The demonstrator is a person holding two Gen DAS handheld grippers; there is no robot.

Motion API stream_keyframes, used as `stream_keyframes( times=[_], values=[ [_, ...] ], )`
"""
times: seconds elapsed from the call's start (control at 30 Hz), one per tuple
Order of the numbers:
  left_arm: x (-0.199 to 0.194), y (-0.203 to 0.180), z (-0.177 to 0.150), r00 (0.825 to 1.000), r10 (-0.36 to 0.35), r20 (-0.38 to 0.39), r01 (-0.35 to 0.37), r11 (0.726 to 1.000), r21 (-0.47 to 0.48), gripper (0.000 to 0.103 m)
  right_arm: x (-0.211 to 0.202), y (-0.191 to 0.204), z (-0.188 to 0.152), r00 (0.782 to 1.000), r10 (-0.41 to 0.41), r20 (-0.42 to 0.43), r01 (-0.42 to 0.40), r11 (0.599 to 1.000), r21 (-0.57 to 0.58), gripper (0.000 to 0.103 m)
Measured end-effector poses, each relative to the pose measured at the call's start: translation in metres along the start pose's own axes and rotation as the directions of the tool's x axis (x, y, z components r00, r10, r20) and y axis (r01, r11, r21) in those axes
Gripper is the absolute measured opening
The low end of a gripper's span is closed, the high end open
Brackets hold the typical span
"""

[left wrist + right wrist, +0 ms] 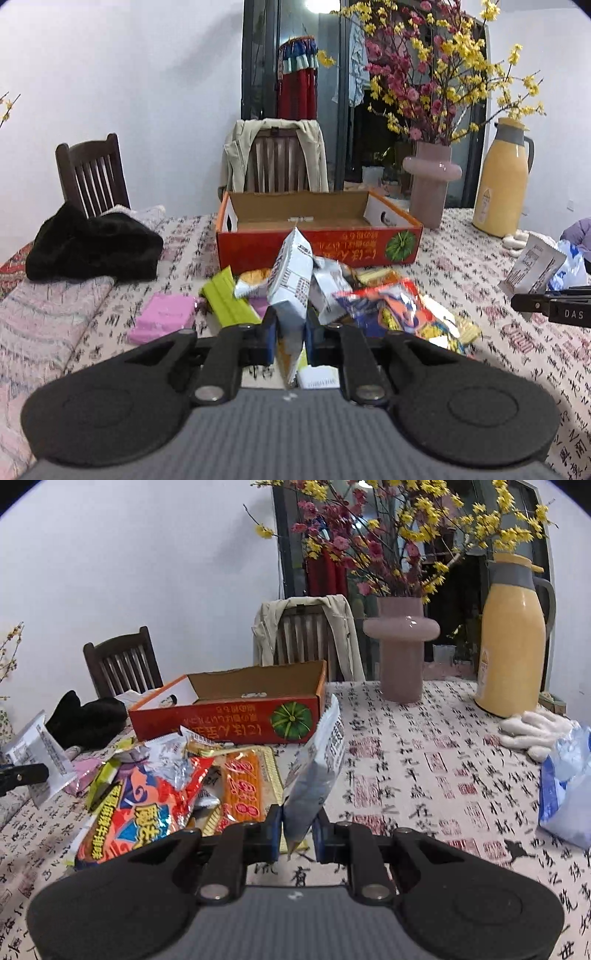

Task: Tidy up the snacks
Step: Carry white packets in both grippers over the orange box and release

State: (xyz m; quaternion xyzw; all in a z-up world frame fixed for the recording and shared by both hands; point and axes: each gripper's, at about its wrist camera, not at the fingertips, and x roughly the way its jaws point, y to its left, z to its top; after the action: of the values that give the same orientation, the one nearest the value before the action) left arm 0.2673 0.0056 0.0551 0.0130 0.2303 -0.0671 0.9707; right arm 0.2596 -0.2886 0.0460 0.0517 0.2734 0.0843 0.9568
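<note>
My left gripper is shut on a white snack packet that stands on edge above a heap of snacks. The right gripper is shut on a second white snack packet, lifted off the table to the right of the snack heap. An open red cardboard box sits behind the heap, its inside mostly bare; the same red box lies left of centre in the right wrist view. Each wrist view catches the other gripper with its packet: right gripper, left gripper.
A pink vase with flowering branches and a yellow thermos jug stand at the table's far right. White gloves and a blue-white plastic bag lie right. A black garment lies left; a pink pack and a green pack lie near the heap. Chairs stand behind.
</note>
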Motion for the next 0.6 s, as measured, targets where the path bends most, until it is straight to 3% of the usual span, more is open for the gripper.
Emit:
stream_keyframes(
  times=[0.17,0.27,0.4,0.6],
  values=[
    [0.014,0.015,0.038,0.999,0.009,0.045,-0.009,1.000,0.007,0.015,0.007,0.001,0.029,0.999,0.049,0.018,-0.049,0.999,-0.020,0.017],
    [0.035,0.030,0.074,0.998,0.003,0.069,-0.003,1.000,-0.005,0.015,0.017,0.003,0.064,0.995,0.095,0.037,-0.093,0.995,-0.039,0.017],
    [0.081,0.046,0.118,0.991,0.053,0.120,-0.054,0.999,0.007,0.015,0.045,0.007,0.119,0.987,0.148,0.069,-0.142,0.987,-0.079,0.017],
    [0.177,0.065,0.173,0.998,0.040,0.053,-0.038,0.998,-0.042,0.015,0.128,0.002,0.204,0.982,0.185,0.030,-0.184,0.983,-0.013,0.017]
  ],
)
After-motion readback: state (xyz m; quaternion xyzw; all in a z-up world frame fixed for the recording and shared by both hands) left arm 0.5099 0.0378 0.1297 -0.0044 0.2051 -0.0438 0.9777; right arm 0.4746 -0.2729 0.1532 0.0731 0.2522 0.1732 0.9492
